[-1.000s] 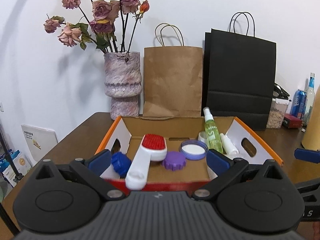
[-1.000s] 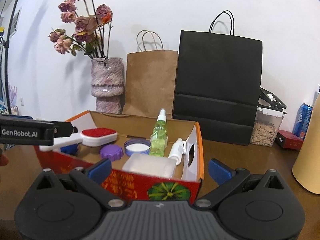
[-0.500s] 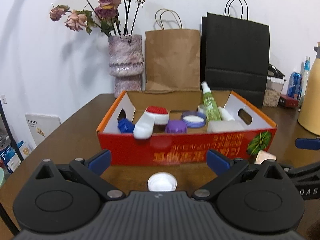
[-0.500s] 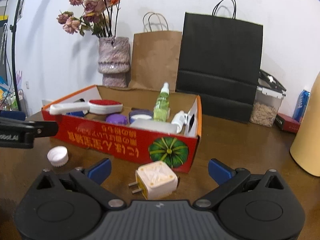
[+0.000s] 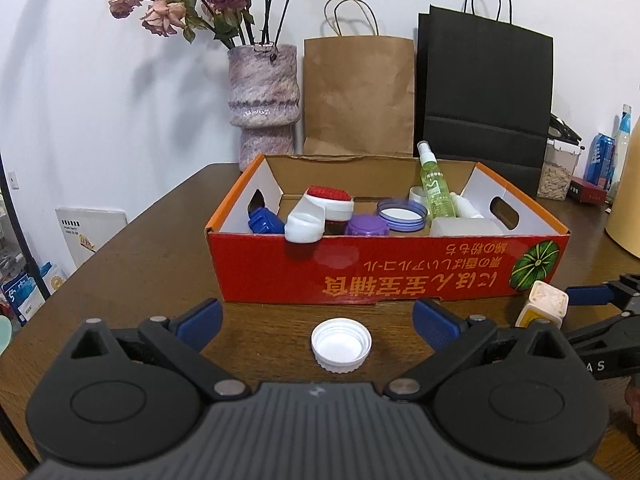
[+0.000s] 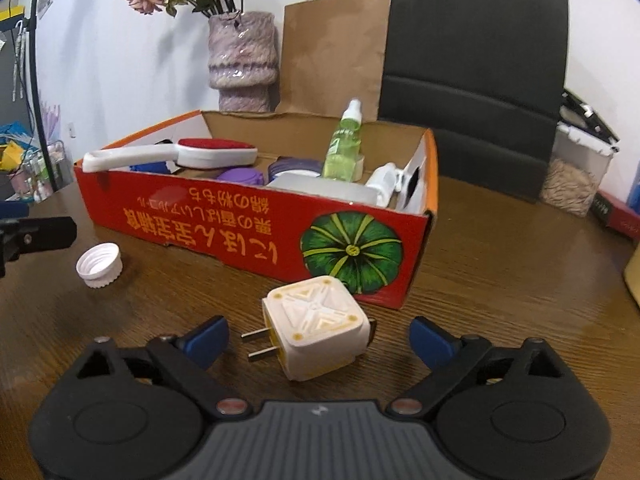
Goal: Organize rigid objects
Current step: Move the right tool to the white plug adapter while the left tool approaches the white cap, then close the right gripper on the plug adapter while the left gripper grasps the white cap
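A red cardboard box (image 5: 384, 272) (image 6: 224, 220) stands on the wooden table and holds a white and red brush (image 5: 320, 210) (image 6: 180, 156), a green spray bottle (image 5: 434, 184) (image 6: 344, 140), purple lids and other small items. A white bottle cap (image 5: 341, 345) (image 6: 99, 265) lies in front of the box, between the open jaws of my left gripper (image 5: 318, 322). A white plug adapter (image 6: 316, 326) (image 5: 542, 306) lies by the box's front right corner, between the open jaws of my right gripper (image 6: 320, 336). Neither gripper touches its object.
A vase of dried roses (image 5: 264, 100), a brown paper bag (image 5: 360, 92) and a black paper bag (image 5: 484, 96) stand behind the box against the wall. A jar, cans and a yellow container (image 5: 624, 196) stand at the far right.
Both grippers have pulled back from over the box and come down low to the table. The cap and the plug adapter now sit between their open jaws.
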`<action>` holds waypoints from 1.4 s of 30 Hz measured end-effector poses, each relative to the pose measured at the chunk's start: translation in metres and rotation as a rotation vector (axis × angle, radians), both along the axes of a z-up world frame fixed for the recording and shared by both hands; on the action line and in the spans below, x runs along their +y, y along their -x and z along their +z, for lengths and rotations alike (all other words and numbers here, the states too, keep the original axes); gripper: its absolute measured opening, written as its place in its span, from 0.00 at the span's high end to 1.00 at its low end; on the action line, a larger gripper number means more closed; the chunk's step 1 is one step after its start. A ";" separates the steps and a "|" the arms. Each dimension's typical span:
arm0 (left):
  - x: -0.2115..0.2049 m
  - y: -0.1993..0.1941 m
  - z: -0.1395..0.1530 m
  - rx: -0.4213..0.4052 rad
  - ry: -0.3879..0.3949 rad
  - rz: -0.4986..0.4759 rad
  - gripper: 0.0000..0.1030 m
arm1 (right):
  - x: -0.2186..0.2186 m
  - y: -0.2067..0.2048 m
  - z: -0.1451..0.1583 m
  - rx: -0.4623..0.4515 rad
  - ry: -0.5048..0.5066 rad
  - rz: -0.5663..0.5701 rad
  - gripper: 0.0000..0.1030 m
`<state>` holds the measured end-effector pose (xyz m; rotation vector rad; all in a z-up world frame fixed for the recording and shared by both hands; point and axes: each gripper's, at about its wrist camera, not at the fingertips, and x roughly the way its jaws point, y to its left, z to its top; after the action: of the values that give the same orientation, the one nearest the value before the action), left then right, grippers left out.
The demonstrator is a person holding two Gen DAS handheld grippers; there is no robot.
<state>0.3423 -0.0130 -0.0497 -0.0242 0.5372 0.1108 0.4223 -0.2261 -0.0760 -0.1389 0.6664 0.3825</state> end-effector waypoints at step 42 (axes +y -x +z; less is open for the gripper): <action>-0.012 -0.041 -0.035 0.143 0.004 -0.075 0.60 | 0.022 0.043 0.014 -0.113 -0.036 -0.034 0.34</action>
<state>0.3830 -0.0249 -0.0846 -0.0004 0.6805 0.0382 0.3790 -0.2041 -0.0621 -0.1136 0.5491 0.3512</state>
